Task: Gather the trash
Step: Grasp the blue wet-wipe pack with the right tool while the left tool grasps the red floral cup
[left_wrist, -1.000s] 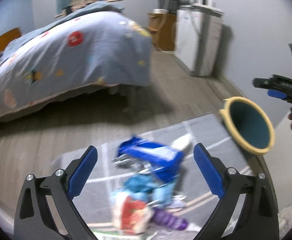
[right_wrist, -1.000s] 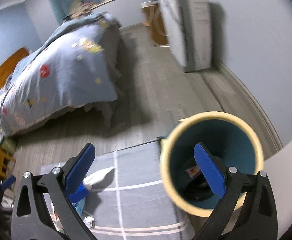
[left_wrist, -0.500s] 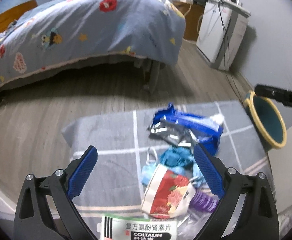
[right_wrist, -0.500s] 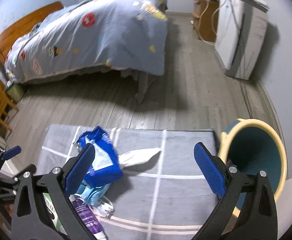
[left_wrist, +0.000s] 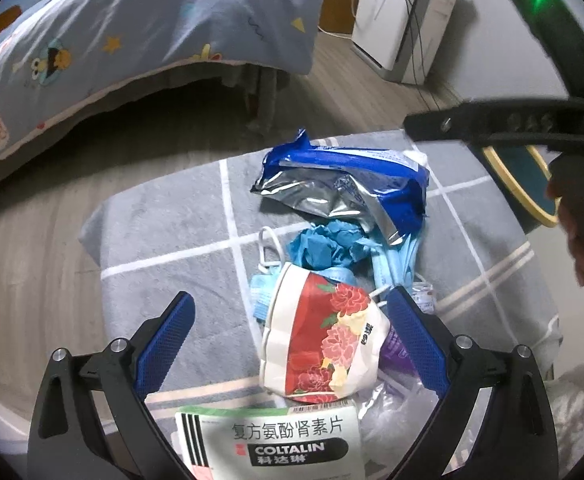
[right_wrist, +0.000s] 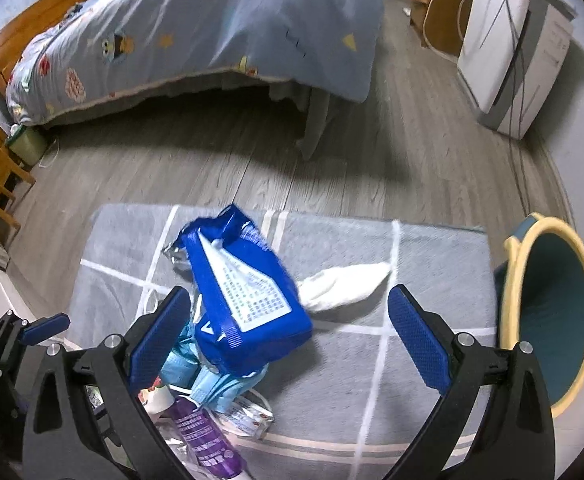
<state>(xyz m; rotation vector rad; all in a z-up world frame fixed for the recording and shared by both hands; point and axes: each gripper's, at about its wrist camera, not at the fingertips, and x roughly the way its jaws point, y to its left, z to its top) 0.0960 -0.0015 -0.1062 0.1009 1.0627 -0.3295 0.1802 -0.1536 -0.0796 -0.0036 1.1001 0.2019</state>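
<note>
**Both grippers spread wide over a litter pile on the grey rug**

In the left wrist view, the left gripper [left_wrist: 290, 338] hangs above the trash with its jaws wide apart and nothing between the pads. Going left to right: bare grey rug [left_wrist: 164, 232] with white grid lines lies at 9 o'clock, then the pile sits at centre. At 6 o'clock a white medicine sachet [left_wrist: 270, 440] printed COLTALIN fills the lower edge. Just above it lies a crushed paper cup [left_wrist: 320, 340] with red flowers, touching the right pad. Crumpled teal paper [left_wrist: 324, 246] and a pale blue face mask [left_wrist: 396, 268] lie behind it, and a torn blue foil bag [left_wrist: 344, 184] with a silver lining tops the pile at 12 o'clock. At 3 o'clock a hand [left_wrist: 580, 224] grips the other tool's black handle, partly hiding the teal bin.

The right wrist view shows what the left one misses. Its left edge, at 8 o'clock, catches the other tool's blue tip. The right gripper [right_wrist: 290, 338] is likewise spread wide and empty, with the blue foil bag [right_wrist: 244, 300] between its pads but not touched. A purple tube [right_wrist: 208, 440] lies at 6 o'clock. A white tissue [right_wrist: 344, 284] rests on the rug at 1 o'clock, behind the bag. The teal bin [right_wrist: 552, 312] with its yellow rim stands whole at 3 o'clock, just off the rug's edge; its inside is too dark to read. A bed [right_wrist: 212, 28] with a patterned blue quilt spans the top.
</note>
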